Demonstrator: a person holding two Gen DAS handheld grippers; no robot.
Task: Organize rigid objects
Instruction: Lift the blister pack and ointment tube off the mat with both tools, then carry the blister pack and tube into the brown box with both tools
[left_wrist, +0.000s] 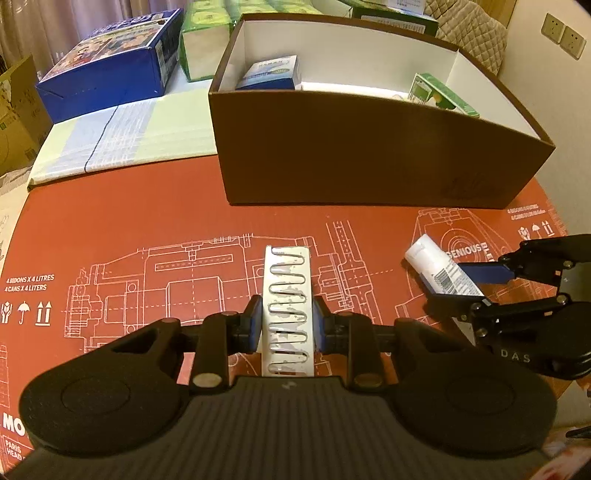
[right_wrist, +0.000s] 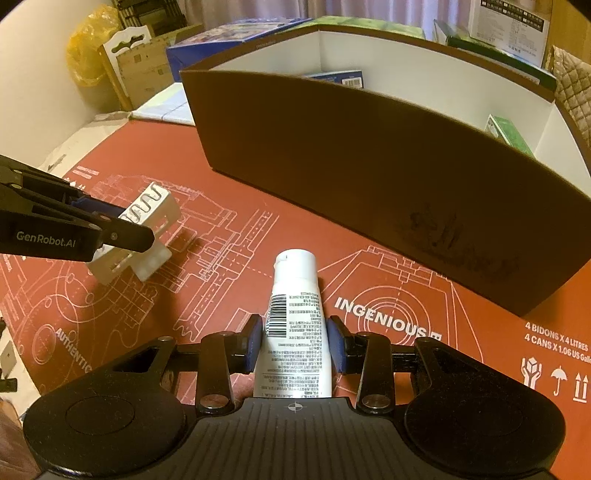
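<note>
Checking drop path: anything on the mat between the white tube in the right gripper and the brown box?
Nothing. In the right wrist view only bare printed red mat lies between the white tube and the brown box front wall.

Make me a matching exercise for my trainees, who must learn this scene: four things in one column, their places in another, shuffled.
Things:
1. white tube
2. white part with a wire zigzag
3. small blue box
4. large blue box

Places:
A. inside the brown box
B. in the left tongs
C. on the table behind the brown box, outside it
D. in the right tongs

Pairs: 1-D, 2-B, 3-A, 4-C
</note>
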